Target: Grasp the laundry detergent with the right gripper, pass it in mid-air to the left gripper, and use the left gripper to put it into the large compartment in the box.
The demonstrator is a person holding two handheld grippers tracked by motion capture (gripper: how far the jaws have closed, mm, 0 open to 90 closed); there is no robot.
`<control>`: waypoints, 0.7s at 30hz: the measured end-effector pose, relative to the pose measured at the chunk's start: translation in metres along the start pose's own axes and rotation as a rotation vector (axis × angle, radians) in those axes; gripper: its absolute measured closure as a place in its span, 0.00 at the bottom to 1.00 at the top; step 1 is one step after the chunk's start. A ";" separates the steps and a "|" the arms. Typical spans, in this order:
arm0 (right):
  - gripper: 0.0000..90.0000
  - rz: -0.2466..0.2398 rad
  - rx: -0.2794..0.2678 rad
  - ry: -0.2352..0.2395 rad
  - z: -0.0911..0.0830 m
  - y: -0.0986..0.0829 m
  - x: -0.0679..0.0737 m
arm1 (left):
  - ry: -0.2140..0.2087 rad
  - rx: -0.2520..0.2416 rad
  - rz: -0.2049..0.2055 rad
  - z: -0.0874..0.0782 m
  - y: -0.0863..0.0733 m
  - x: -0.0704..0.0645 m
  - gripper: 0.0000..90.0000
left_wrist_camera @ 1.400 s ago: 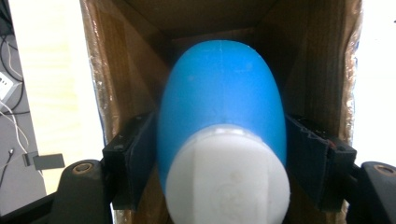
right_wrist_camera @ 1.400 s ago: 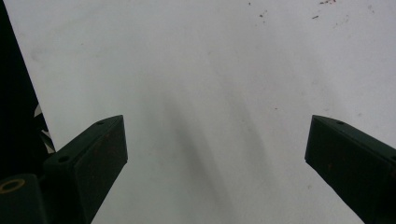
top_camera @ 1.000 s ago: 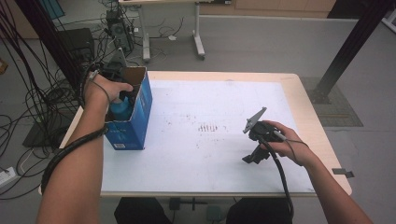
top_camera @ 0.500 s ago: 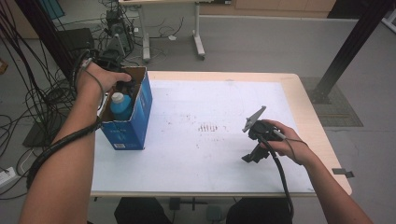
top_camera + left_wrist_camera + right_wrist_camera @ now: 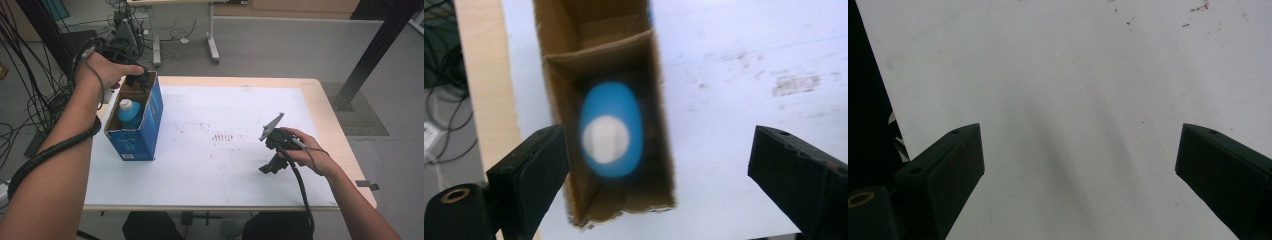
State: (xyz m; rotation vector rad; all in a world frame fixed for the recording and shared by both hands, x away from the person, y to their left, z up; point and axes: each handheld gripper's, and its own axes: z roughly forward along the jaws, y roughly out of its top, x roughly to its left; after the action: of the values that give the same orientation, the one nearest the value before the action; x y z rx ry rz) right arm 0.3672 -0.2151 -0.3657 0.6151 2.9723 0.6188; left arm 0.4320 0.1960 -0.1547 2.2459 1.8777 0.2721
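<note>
White tabletop (image 5: 210,165) lies bare between box (image 5: 142,135) and right gripper (image 5: 267,167); both grippers' jaws gape empty.

Left gripper (image 5: 659,165) and right gripper (image 5: 1080,165) both spread wide, empty

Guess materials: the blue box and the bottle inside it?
Box: looks like corrugated cardboard, blue printed outside, raw brown inside with folded flaps and a divider. Bottle: probably plastic, smooth blue body with white cap; the left gripper view is too blurred to confirm.
</note>
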 end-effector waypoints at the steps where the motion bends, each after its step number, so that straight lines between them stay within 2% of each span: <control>1: 0.06 0.001 0.002 0.000 0.000 0.000 0.000 | -0.002 -0.011 0.015 -0.006 0.001 -0.004 0.10; 2: 0.06 0.000 0.005 0.000 -0.001 0.000 0.000 | -0.002 -0.011 0.015 -0.006 0.001 -0.004 0.10; 3: 0.06 0.000 0.004 0.000 -0.001 0.000 0.000 | -0.004 -0.015 0.039 -0.011 0.000 -0.010 0.10; 4: 0.06 0.000 0.004 0.000 -0.001 0.000 0.000 | -0.004 -0.015 0.039 -0.011 0.000 -0.010 0.09; 5: 0.06 0.001 0.005 0.000 -0.002 0.000 -0.001 | 0.007 -0.017 0.061 -0.015 0.000 -0.016 0.09; 6: 0.06 0.001 0.005 0.000 -0.002 0.000 -0.001 | 0.007 -0.017 0.061 -0.015 0.000 -0.016 0.09; 11: 0.05 0.001 0.010 -0.001 -0.005 0.000 -0.001 | 0.023 -0.029 0.107 -0.020 0.001 -0.036 0.09; 13: 0.05 0.000 0.012 0.000 -0.005 0.000 -0.001 | 0.025 -0.029 0.118 -0.021 0.001 -0.039 0.09; 14: 0.05 0.000 0.013 -0.002 -0.006 0.001 -0.001 | 0.023 -0.040 0.125 -0.022 0.002 -0.045 0.09; 16: 0.05 0.002 0.014 -0.002 -0.006 0.001 -0.001 | 0.020 -0.038 0.135 -0.022 0.003 -0.048 0.09; 20: 0.05 -0.001 0.013 0.000 -0.007 0.001 -0.001 | 0.001 -0.050 0.174 -0.019 0.006 -0.065 0.09; 21: 0.05 -0.001 0.013 0.000 -0.007 0.001 -0.001 | 0.001 -0.050 0.174 -0.019 0.006 -0.065 0.09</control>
State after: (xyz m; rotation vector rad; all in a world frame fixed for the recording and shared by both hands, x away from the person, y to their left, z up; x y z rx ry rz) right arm 0.3679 -0.2172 -0.3588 0.6148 2.9784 0.6003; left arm 0.4211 0.1322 -0.1357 2.3788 1.6580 0.3423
